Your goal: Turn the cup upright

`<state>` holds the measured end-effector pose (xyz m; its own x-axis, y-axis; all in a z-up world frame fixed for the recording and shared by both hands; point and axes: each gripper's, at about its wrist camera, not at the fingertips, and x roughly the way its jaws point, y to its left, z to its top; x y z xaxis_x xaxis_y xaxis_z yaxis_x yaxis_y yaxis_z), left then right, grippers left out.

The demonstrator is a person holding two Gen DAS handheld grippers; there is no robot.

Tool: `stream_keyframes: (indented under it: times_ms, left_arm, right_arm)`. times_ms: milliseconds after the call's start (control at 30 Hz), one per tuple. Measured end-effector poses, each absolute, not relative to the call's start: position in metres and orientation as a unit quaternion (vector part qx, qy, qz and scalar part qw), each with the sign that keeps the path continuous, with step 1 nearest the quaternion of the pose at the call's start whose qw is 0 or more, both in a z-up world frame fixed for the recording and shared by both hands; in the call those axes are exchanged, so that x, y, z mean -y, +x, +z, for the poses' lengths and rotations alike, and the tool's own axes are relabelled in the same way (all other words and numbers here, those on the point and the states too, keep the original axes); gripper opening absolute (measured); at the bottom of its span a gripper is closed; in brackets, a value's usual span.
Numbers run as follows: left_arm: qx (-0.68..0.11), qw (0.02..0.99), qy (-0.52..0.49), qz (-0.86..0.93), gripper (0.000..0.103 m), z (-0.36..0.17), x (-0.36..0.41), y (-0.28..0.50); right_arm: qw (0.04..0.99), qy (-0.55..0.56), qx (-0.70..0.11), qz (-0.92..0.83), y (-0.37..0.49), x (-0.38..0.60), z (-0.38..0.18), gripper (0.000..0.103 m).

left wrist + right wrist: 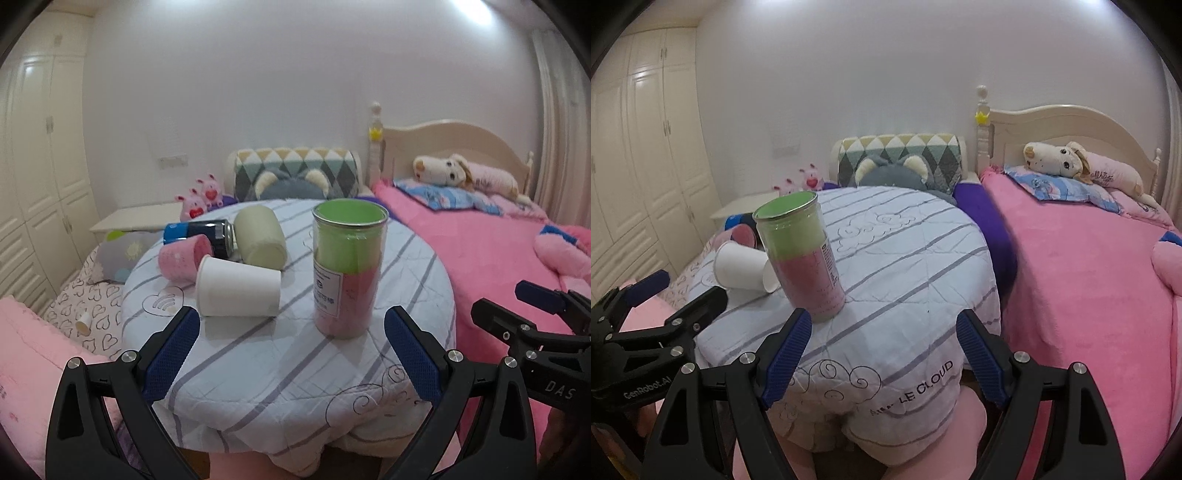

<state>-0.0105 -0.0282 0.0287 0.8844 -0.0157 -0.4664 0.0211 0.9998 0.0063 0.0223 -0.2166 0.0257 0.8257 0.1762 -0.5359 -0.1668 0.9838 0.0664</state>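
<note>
Left wrist: white cup (238, 291) lies sideways beyond left tongs (291, 354).

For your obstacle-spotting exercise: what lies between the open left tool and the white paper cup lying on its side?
Nothing: in the left wrist view only bare striped cloth separates the left tool from the white paper cup.

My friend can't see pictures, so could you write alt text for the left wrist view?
A white paper cup lies on its side on a round striped table, beside an upright clear cup with green and pink inside. The open left hand-held gripper frames them; pink, beige and dark containers lie behind.
</note>
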Motion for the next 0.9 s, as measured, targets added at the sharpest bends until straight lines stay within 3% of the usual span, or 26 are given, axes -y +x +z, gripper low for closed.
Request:
stream_keyframes:
  times_ms: [533, 900]
  left_arm:
    - [-0.172, 0.985, -0.012, 0.029, 0.101, 0.000, 0.006, -0.022]
    - [-0.165, 0.986, 0.001, 0.035, 0.101, -0.010, 0.004, -0.022]
  right_arm:
    - [0.988, -0.039, -0.133, 0.063, -0.002, 0.202, 0.010, 0.082]
    - [0.989, -0.044, -0.126, 0.068, -0.003, 0.190, -0.002, 0.082]
